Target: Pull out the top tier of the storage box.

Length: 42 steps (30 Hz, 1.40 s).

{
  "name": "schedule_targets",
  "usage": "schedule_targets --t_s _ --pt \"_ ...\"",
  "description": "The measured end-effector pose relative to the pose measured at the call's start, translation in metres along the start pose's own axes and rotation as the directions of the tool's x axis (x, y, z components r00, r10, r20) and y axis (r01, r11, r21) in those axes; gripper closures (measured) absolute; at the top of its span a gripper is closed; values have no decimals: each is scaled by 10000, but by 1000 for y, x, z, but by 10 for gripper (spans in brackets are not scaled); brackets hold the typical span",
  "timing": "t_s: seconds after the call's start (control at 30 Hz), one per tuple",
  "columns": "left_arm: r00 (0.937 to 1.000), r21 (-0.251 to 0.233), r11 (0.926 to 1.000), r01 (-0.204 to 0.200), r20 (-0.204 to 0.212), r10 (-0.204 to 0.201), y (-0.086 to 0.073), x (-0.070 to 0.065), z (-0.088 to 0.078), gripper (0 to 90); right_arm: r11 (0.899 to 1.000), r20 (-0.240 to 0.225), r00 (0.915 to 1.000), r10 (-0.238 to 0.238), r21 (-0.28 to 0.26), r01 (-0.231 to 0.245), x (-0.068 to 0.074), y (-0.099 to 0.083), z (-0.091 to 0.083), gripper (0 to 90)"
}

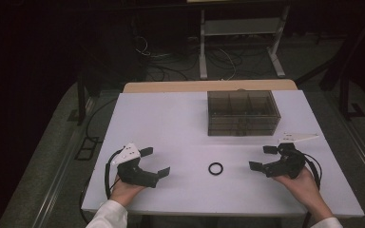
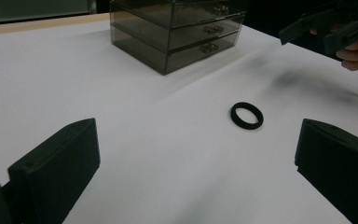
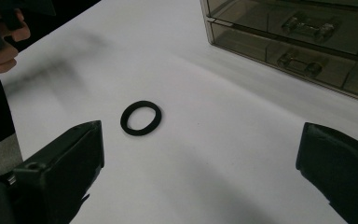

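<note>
Black ring [image 1: 215,168] flat on table [image 1: 171,123], hole up, no long axis. Left claw [image 1: 154,161], right claw [image 1: 262,157] both released.

the person wears white long sleeves, a cuff [image 1: 105,212] showing at the bottom edge of the high view. each hand carries a matte black plastic two-jaw gripper. the left gripper [image 1: 154,161] has blocky, angular black jaws, a pale grey three-cornered plate [image 1: 126,154] on top with small dark holes in it, and a black cable [image 1: 107,178] looping from its rear. the right gripper [image 1: 264,157] is the same black build, with a black cable [image 1: 315,167] curving behind it. up close, a jaw block [image 3: 60,163] shows a small round hole.
</note>
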<state>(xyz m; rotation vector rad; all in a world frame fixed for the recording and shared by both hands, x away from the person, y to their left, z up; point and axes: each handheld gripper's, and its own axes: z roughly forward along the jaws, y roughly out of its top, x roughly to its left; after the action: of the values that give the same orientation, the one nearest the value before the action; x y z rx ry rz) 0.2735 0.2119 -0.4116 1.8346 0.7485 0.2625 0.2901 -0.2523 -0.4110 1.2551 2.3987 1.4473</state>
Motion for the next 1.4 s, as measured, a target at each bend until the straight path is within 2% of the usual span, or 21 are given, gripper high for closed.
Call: schedule_targets --t_s 0.3,1.0,1.4 --pt "10000 32 10000 1 19 -1 0 0 1 0 9999 9 10000 44 125 -44 -5 4 1 4" --pt "10000 62 10000 -5 48 4 -1 0 1 0 9992 -18 9998 -192 349 192 -13 29 2 4" --pt "10000 99 9999 23 83 -24 -1 0 2 0 9981 -69 9998 -212 572 216 -20 44 9 4"
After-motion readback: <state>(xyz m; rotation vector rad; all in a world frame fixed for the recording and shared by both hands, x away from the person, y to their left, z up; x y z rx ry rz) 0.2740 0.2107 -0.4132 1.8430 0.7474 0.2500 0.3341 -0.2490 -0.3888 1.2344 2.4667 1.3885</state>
